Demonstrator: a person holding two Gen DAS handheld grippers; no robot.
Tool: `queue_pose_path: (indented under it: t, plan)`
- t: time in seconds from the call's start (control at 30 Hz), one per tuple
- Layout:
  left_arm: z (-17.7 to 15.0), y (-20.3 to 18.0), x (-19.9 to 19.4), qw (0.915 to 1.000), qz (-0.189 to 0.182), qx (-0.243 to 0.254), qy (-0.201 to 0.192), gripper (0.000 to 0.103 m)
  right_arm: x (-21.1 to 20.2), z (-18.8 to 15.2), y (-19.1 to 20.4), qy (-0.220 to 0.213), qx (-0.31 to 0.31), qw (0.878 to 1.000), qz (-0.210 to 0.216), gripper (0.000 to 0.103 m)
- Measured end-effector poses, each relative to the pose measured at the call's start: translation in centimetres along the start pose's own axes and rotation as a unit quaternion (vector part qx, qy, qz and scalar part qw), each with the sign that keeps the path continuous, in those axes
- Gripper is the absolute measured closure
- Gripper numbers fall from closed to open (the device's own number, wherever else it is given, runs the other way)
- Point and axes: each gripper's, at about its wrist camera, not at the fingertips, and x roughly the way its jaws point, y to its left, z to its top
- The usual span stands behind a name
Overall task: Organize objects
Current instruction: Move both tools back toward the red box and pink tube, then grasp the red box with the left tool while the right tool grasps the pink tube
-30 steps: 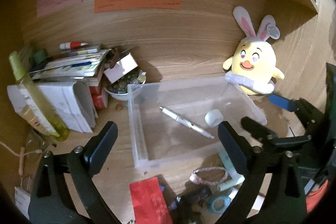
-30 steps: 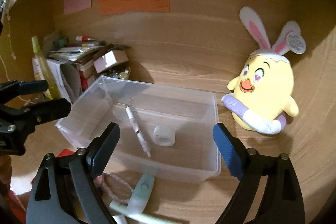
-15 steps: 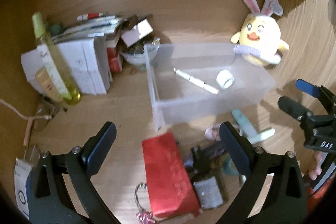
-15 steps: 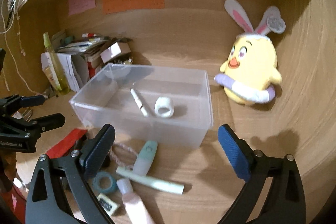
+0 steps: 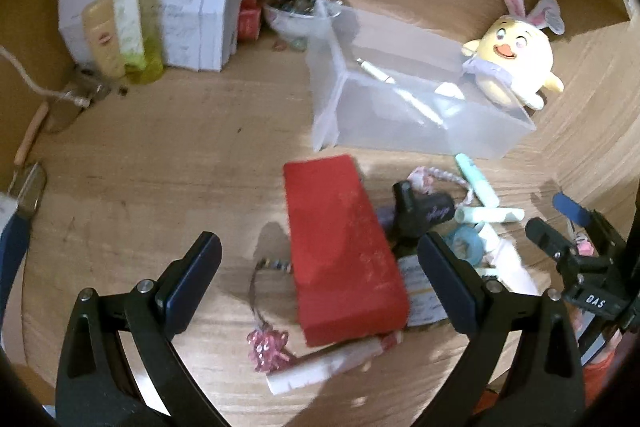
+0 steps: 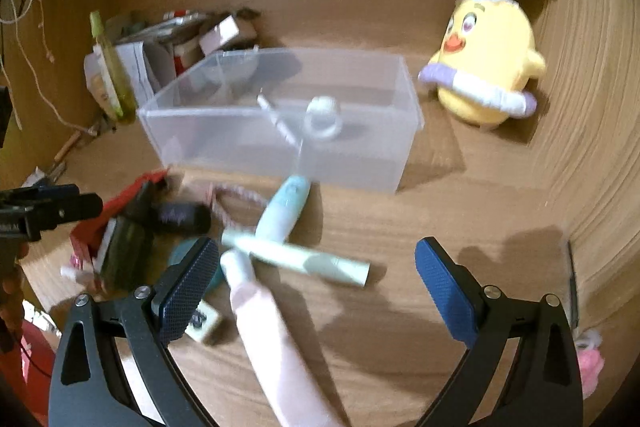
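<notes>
Both grippers spread wide and empty: left gripper [image 5: 320, 267] above one red box [image 5: 344, 251], right gripper [image 6: 316, 275] above the clutter. One clear bin [image 6: 280, 147] on the table [image 6: 440, 227] holds one pen [image 6: 280, 121] and one white roll [image 6: 322, 117]. Two mint tubes [image 6: 280, 213] cross just before it; one plush chick [image 6: 486, 63] sits beside.

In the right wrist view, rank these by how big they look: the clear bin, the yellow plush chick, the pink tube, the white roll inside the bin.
1. Clear bin
2. Yellow plush chick, though the pink tube rivals it only by lying nearest the camera; unsure between them
3. White roll
</notes>
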Motion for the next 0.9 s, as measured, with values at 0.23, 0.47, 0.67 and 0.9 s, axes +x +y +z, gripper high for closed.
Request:
queue_pose_path:
  t: [0.23, 0.47, 0.67, 0.9]
  plan:
    - [-1.6, -0.3, 0.3, 0.9998, 0.014, 0.013, 0.004, 0.003, 0.8, -1.5, 0.4, 0.024, -0.004, 1.000, 0.011, 0.006]
    - [-2.0, -1.2, -0.1, 0.9988, 0.033, 0.035, -0.006, 0.003, 1.8, -1.7, 1.7, 0.044, -0.015, 0.998, 0.042, 0.023]
    - [-2.3, -1.7, -0.1, 0.9966, 0.054, 0.060, -0.015, 0.003, 2.5, -1.7, 1.9, 0.054, -0.018, 0.997, 0.054, 0.040]
    - [-2.2, -0.6, 0.6, 0.9980, 0.042, 0.048, -0.001, 0.024, 3.1, -1.7, 1.4, 0.064, -0.014, 0.996, 0.058, 0.053]
